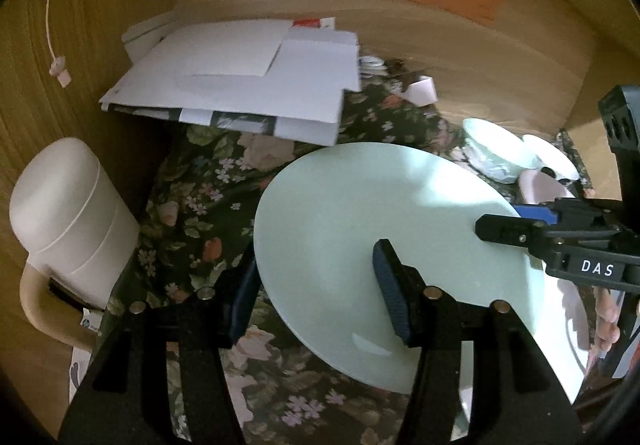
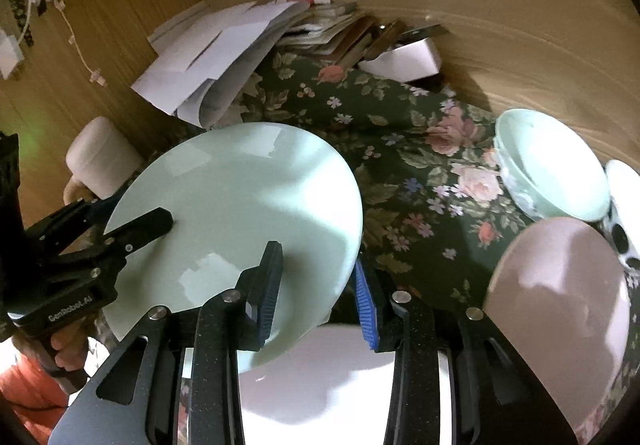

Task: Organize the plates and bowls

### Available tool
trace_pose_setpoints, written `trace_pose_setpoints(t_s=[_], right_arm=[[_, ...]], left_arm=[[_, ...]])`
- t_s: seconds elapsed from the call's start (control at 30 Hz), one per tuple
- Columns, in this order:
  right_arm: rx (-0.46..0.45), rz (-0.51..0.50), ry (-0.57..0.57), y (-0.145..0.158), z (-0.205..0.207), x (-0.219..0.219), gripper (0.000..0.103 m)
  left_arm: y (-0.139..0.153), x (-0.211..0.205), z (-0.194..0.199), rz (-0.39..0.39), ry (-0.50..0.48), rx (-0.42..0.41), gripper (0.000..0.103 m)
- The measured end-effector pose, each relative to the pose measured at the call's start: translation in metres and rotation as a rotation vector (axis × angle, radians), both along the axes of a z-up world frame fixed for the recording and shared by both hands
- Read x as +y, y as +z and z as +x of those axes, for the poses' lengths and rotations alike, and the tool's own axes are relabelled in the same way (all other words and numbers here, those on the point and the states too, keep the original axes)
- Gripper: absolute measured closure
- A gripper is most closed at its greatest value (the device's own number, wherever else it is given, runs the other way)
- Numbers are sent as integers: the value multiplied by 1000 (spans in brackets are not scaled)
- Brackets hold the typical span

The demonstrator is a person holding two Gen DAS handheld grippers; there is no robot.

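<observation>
A pale green plate is held tilted above the floral tablecloth. My left gripper straddles its left rim, one finger above and one below. My right gripper straddles the opposite rim of the same plate, and shows in the left wrist view. A white plate lies under it. A green bowl, a pink bowl and a spotted white dish sit at the right.
A white thermos jug stands at the left by the wooden wall. A pile of white papers and envelopes lies at the back, with a small white box and books beside it.
</observation>
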State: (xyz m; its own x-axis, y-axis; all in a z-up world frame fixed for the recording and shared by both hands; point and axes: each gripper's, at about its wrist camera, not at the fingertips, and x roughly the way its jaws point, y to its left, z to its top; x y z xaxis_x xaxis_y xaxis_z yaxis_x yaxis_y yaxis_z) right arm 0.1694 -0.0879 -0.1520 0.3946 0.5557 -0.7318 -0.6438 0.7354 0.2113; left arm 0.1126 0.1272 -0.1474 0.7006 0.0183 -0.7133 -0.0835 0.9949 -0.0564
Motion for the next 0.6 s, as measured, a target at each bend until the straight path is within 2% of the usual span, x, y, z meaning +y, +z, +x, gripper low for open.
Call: trace_pose_setpoints(t_s=[0.6], right_arm=[[-56,63,-63,12,-47,-51,71]], left_arm=[[18,-49,-38,-13,-78,-43,47]])
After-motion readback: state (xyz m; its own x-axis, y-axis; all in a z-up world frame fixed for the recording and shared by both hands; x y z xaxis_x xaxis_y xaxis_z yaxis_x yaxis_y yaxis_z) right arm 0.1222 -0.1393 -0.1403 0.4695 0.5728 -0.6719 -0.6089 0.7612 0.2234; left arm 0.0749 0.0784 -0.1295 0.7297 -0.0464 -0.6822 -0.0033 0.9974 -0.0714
